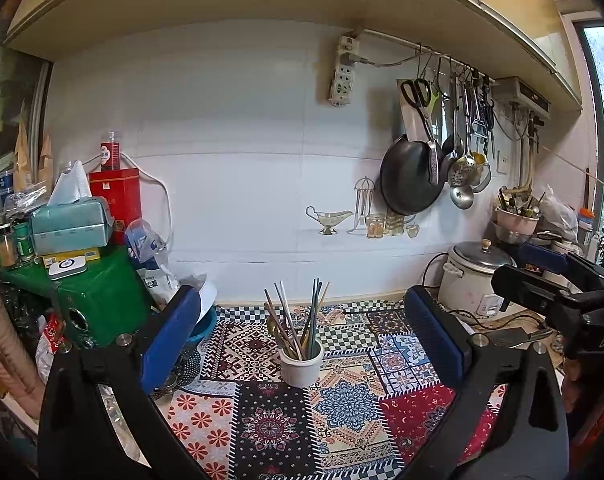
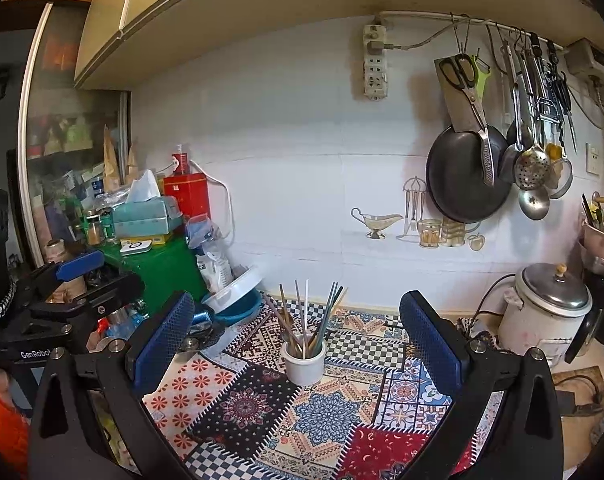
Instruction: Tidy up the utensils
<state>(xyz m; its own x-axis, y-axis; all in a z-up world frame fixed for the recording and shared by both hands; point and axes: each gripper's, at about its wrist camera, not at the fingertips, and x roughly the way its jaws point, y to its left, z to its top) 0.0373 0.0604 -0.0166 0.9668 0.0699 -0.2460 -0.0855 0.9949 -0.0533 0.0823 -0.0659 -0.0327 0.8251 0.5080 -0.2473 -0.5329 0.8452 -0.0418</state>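
Both tongs hang wide and empty over the patchwork cloth [image 1: 342, 412] on the desk, the left tongs [image 1: 302, 332] and the right tongs [image 2: 298, 332] each framing the white cup [image 1: 301, 366] of chopsticks [image 1: 298, 320] straight ahead between their blue pads. Judging from this, the step in hand is reaching into that bundle, so one pair should steady the cup low on its wall while the other closes near the upper ends of a few sticks and lifts straight up, lest the cup tip
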